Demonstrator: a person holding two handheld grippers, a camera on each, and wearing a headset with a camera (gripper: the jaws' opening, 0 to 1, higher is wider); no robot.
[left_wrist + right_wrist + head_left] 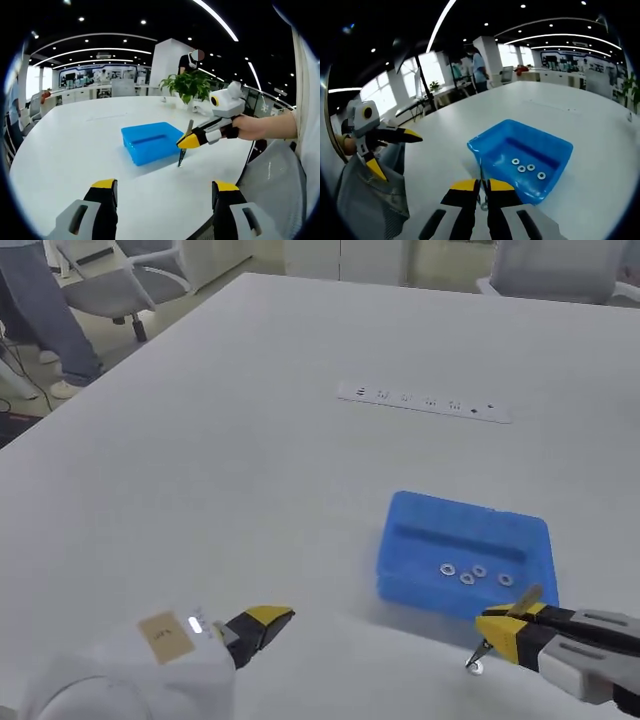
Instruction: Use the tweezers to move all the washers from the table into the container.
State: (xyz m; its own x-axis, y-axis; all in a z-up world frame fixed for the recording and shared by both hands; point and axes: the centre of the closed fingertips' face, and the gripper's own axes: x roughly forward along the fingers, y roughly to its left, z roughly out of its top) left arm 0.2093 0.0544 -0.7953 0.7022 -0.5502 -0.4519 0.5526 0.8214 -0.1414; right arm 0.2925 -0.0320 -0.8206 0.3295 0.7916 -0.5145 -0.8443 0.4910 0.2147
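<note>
The blue container (400, 540) sits on the white table (230, 470), and four washers (467, 578) lie loose in a small cluster on its floor, toward its near right corner in the head view. Just off the container's near edge, the right gripper (492, 625) has its yellow-tipped jaws pressed together on the tweezers (480, 653). These slant down from the jaws to the tabletop, with their gold upper end rising over the container's near rim. At the tweezers' tips, on the table beside that near edge, lies a single washer (475, 668). The pictures do not show whether the tips are pinching it or only touching it. In the right gripper view the closed jaws rise from the bottom with the thin tweezers (481, 199) clamped between them, and the container (490, 145) lies straight ahead with its four washers (521, 169) in plain sight. The left gripper (268, 620) hovers over bare table well to the left of the container, holding nothing. Its own view shows its two jaws spread wide apart, looking across at the container (150, 142) and at the right gripper (186, 141), which a hand (252, 127) holds with the tweezers (181, 156) pointing down at the table. A white power strip (425, 402) lies beyond the container's far side, and a potted plant (187, 85) stands past it in the left gripper view.
</note>
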